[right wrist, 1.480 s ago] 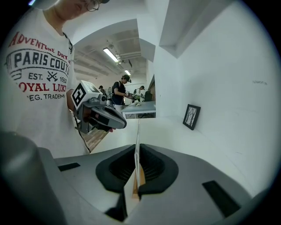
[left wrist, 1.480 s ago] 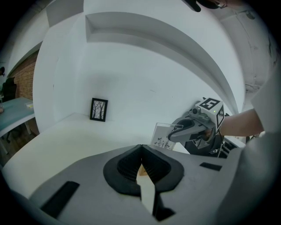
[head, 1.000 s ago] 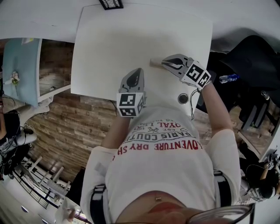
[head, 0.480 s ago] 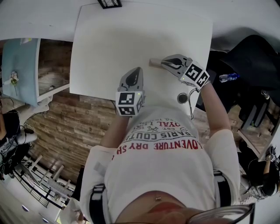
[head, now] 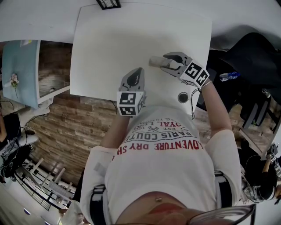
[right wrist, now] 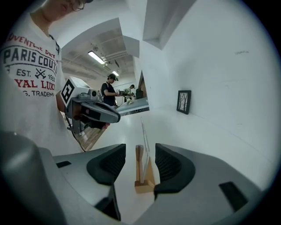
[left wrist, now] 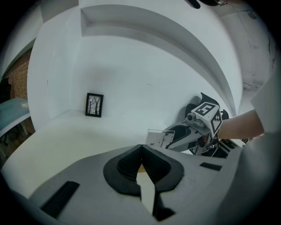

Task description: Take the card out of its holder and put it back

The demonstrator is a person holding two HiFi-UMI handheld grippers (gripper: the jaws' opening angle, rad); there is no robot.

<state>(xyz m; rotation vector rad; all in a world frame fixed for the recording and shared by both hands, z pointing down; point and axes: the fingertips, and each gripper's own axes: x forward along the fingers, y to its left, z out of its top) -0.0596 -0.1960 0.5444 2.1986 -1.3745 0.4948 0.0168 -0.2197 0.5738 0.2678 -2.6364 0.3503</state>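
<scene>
A clear card [right wrist: 144,140] stands upright on its edge in a small wooden holder [right wrist: 143,183] on the white table [head: 109,44]. My right gripper [right wrist: 139,163] straddles card and holder; its jaws are opening and the pads stand off the card on both sides. In the head view the right gripper [head: 163,62] is at the table's right, with the card [head: 154,61] at its tips. My left gripper [head: 137,74] hovers near the front edge, jaws shut on nothing. The left gripper view shows its shut jaws [left wrist: 141,157] and the card [left wrist: 157,138] beyond.
A small black picture frame [head: 110,3] stands at the table's far edge against the white wall. A round cable hole [head: 183,97] sits in the table's near right corner. A dark chair and a water bottle [head: 229,78] lie off the table's right side.
The right gripper's jaws have spread apart and let go of the card, which stays standing in its holder. The left gripper has hardly moved.
</scene>
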